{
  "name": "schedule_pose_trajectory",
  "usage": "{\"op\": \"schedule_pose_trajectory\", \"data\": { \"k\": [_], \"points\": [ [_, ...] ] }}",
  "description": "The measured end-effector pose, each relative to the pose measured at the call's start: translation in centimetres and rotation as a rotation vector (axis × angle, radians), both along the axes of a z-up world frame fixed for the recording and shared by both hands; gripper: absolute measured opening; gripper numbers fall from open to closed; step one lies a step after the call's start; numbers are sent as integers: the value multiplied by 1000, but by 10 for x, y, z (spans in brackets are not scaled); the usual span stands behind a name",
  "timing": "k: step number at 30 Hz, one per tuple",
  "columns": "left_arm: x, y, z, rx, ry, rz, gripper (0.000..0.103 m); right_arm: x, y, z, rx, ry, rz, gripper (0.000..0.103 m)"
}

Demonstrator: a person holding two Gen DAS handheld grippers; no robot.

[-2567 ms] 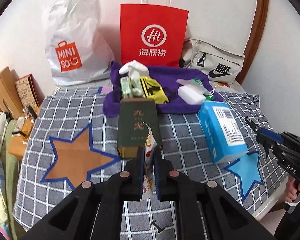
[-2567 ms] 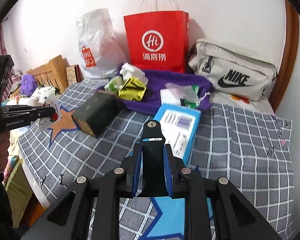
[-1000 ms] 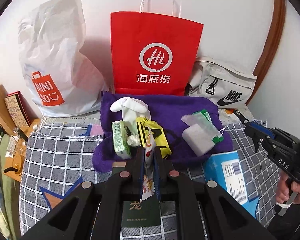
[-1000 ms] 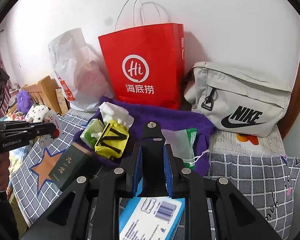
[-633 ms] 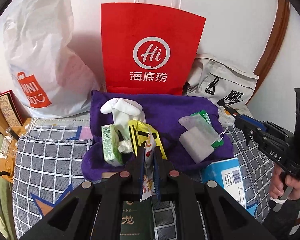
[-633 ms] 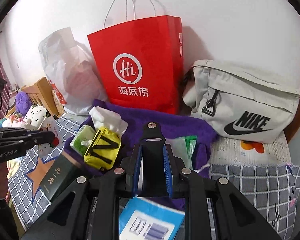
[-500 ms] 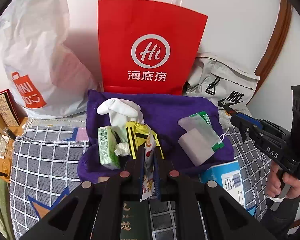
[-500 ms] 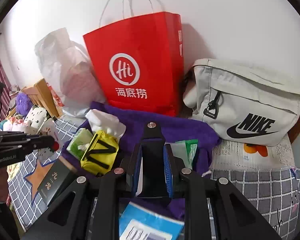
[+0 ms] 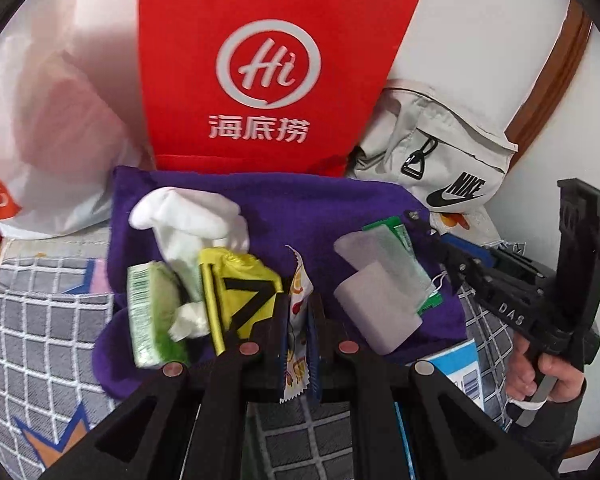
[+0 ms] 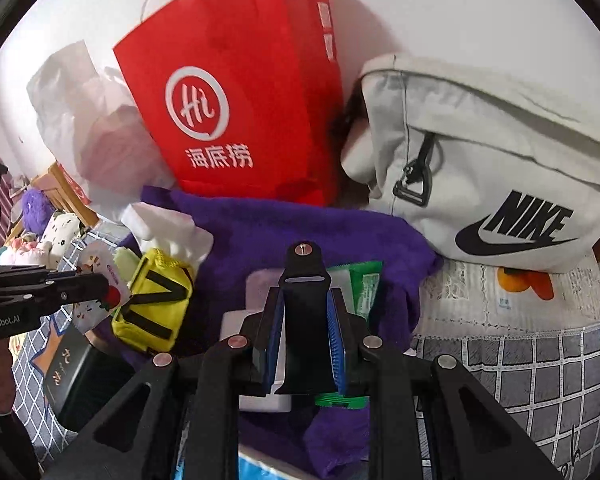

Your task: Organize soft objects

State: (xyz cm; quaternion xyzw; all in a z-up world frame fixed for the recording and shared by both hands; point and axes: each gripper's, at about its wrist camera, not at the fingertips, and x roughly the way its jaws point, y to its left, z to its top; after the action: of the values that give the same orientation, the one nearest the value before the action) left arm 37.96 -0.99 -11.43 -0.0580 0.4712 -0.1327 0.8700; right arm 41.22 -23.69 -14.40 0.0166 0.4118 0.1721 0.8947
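Your left gripper [image 9: 298, 320] is clamped on the snack packet [image 9: 296, 312]; lower it onto the purple towel [image 9: 300, 208] at frame centre before releasing. I cannot tell the right gripper's [image 10: 305, 344] state.

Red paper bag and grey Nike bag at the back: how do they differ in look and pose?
The red paper bag stands tall and stiff with flat faces and thin white handles; the grey Nike bag is soft fabric, low and wide, slumped on its side. The red bag bears a white "Hi" circle logo with Chinese characters; the grey one a black Nike swoosh and a zipper with a black pull. Both rest against the white wall behind the purple cloth.
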Motion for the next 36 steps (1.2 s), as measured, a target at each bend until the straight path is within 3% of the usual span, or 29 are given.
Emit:
{"op": "schedule_pose_trajectory", "data": {
  "k": [8,17,21,23,25,30,36],
  "points": [
    [16,-10,-21,-25,42,-34,9,12,3,-25,-17,66,9,22],
    [27,1,-37,-56,88,-6,11,21,4,-43,-9,124,5,23],
    [27,10,-38,-37,98,13,23,21,5,-44,-14,126,12,24],
    [26,13,-39,-22,108,20,30,19,6,-42,-19,120,20,36],
    [25,15,-39,-11,115,20,33,18,6,-39,-22,104,16,58],
    [16,21,-32,21,103,46,48,12,4,-24,4,53,6,64],
    [-1,33,-15,74,76,88,55,1,5,-5,5,27,-16,72]
  ]
}}
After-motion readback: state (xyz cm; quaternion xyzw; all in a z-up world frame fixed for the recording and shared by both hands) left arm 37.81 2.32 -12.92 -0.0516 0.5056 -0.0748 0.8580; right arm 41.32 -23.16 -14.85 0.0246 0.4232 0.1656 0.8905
